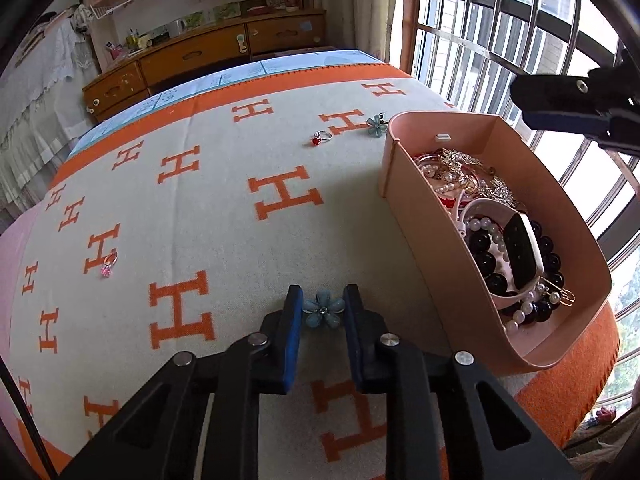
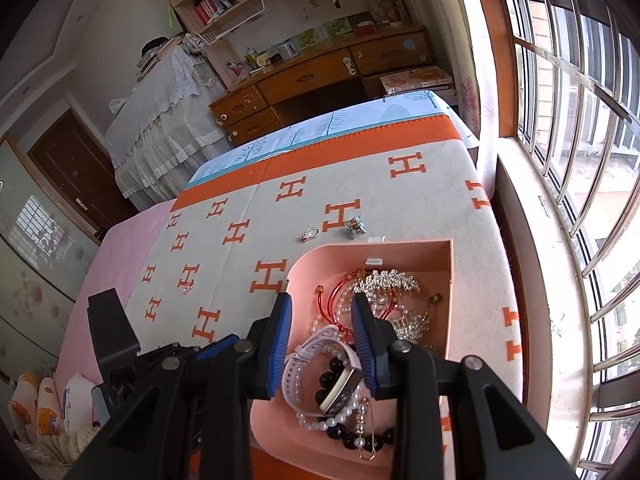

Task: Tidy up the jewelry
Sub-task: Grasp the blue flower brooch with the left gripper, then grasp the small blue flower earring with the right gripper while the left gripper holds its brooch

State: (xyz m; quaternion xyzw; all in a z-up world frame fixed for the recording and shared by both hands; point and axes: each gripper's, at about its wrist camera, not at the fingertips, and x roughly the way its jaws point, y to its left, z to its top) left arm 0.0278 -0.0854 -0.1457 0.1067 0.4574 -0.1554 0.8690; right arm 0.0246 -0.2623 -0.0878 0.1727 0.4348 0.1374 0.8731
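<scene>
Left gripper (image 1: 322,312) pinches flower (image 1: 323,313) — box (image 1: 404,184) full.

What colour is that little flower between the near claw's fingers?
Pale blue, with a small dark centre. The flower shows best in the left wrist view.

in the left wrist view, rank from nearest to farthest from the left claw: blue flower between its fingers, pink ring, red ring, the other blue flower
1. Blue flower, right between the left claw's fingers on the blanket.
2. Pink ring, off to the left.
3. Red ring, far ahead, left of the pink box's corner.
4. Other blue flower, slightly beyond the red ring, by the box's far corner.
</scene>
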